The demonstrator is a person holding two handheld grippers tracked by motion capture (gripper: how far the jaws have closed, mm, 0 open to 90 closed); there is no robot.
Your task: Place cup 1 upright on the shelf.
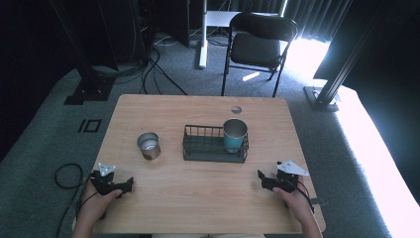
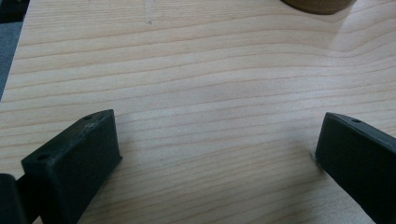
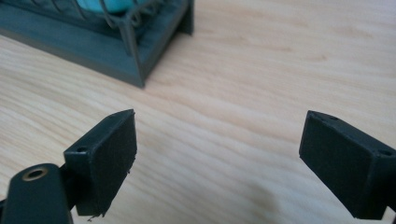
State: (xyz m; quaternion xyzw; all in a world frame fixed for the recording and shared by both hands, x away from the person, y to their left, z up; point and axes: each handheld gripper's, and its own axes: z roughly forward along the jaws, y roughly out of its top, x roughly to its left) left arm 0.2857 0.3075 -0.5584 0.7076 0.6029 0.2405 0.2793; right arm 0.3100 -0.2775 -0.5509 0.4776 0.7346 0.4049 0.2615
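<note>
Left gripper (image 1: 130, 186) rested on the table (image 1: 198, 198), well short of the metal cup (image 1: 148, 145), jaws spread wide, nothing between them. Right gripper (image 1: 260, 177) likewise gaped empty, near the wire basket (image 1: 214, 148), which held the teal cup (image 1: 234, 135) upright.

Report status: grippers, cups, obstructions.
Left hand-held gripper open, right hand-held gripper open, both low at near table edge. Metal cup on table; teal cup in wire basket. Nothing in the way.
</note>
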